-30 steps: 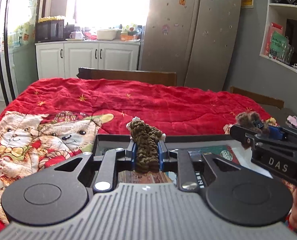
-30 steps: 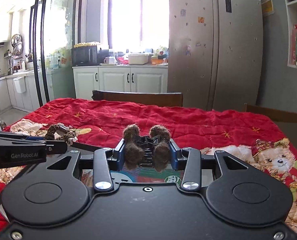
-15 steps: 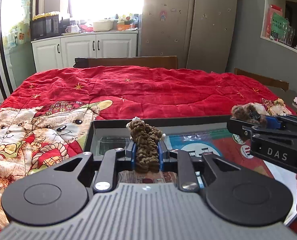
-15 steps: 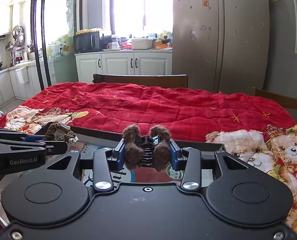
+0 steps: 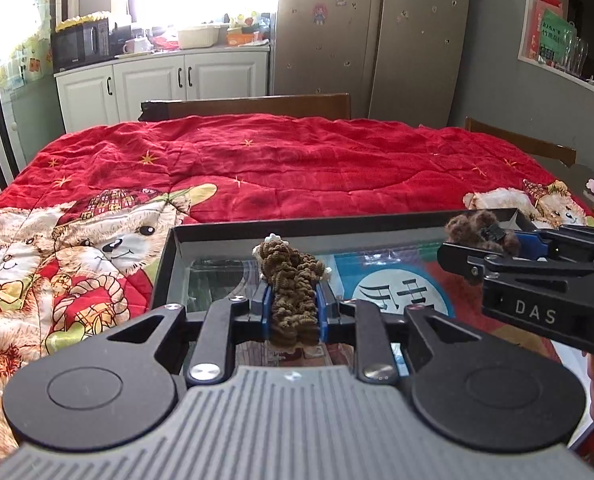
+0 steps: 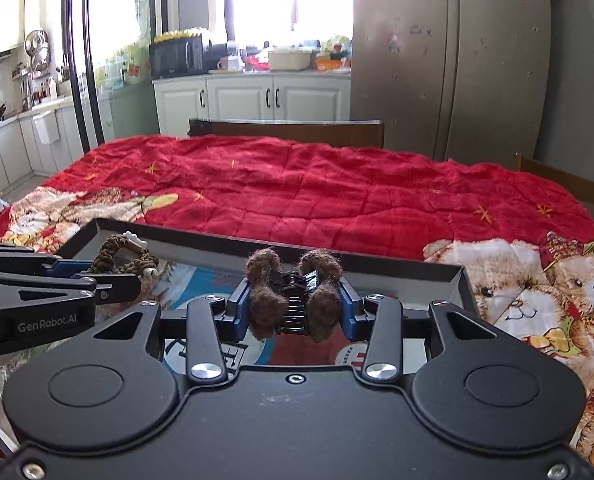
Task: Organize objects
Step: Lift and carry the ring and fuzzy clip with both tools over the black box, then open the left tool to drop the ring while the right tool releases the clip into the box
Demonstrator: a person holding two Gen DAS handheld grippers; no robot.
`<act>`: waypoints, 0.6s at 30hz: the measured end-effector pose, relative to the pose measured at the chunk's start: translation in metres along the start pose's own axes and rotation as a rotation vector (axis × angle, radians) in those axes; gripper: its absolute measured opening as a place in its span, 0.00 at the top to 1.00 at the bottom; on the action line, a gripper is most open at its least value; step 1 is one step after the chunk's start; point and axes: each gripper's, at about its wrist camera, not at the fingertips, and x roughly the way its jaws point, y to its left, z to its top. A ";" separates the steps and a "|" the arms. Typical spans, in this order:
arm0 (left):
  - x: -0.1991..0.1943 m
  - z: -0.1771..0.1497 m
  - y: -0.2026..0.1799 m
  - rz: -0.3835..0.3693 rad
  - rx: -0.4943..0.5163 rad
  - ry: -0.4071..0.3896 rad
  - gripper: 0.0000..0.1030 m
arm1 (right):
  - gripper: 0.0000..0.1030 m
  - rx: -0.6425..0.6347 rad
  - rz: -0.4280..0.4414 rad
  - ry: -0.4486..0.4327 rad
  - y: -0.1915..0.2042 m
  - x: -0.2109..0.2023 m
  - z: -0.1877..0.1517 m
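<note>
Fuzzy hair claw (image 6: 293,296) spring visible from right wrist, side-on from left

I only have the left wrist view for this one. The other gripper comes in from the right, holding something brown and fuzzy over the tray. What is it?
Observer: The right wrist view shows a fuzzy brown claw clip, with a black spring hinge between its two halves.
Reviewer: Is it actually clamped?
Observer: Yes. The right gripper is shut on it, and its blue pads press on both fuzzy sides.
Reviewer: My own gripper's knitted lump, what does it look like from the side?
Observer: It is a braided loop, a hair tie with a small white charm. It sticks out of the left gripper near the left end of the tray.
</note>
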 end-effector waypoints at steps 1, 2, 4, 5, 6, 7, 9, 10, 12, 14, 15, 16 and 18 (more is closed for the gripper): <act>0.001 0.000 0.000 0.001 -0.002 0.005 0.75 | 0.60 0.000 0.001 0.012 0.000 0.002 0.000; 0.001 0.000 0.001 0.001 -0.003 0.008 0.74 | 0.60 0.000 0.002 0.025 0.000 0.004 0.000; 0.001 -0.001 0.001 0.002 -0.006 0.013 0.74 | 0.60 -0.002 0.005 0.046 0.001 0.007 0.001; 0.001 -0.001 0.001 0.002 -0.006 0.014 0.74 | 0.60 -0.003 0.004 0.055 0.001 0.008 0.001; 0.001 -0.001 0.001 0.001 -0.005 0.016 0.74 | 0.60 -0.003 0.002 0.063 0.001 0.009 0.001; 0.002 -0.001 0.001 0.001 -0.004 0.018 0.73 | 0.60 -0.002 0.001 0.072 0.001 0.011 0.001; 0.002 -0.001 0.000 0.003 -0.002 0.019 0.70 | 0.60 -0.002 0.002 0.091 0.002 0.013 0.001; 0.002 -0.001 0.000 0.003 -0.002 0.020 0.68 | 0.59 -0.002 0.000 0.098 0.002 0.014 0.001; 0.002 -0.001 0.000 0.008 -0.004 0.020 0.63 | 0.59 -0.002 -0.002 0.109 0.002 0.015 0.000; 0.002 -0.001 0.000 0.008 -0.006 0.023 0.62 | 0.59 -0.003 -0.003 0.117 0.002 0.016 0.000; 0.002 -0.001 0.000 0.008 -0.006 0.024 0.62 | 0.59 -0.003 -0.001 0.123 0.002 0.017 0.000; 0.002 -0.001 0.000 0.010 -0.007 0.024 0.59 | 0.58 -0.003 0.000 0.130 0.002 0.018 0.000; 0.002 0.000 0.001 0.015 -0.006 0.026 0.52 | 0.57 -0.004 0.002 0.139 0.002 0.019 0.000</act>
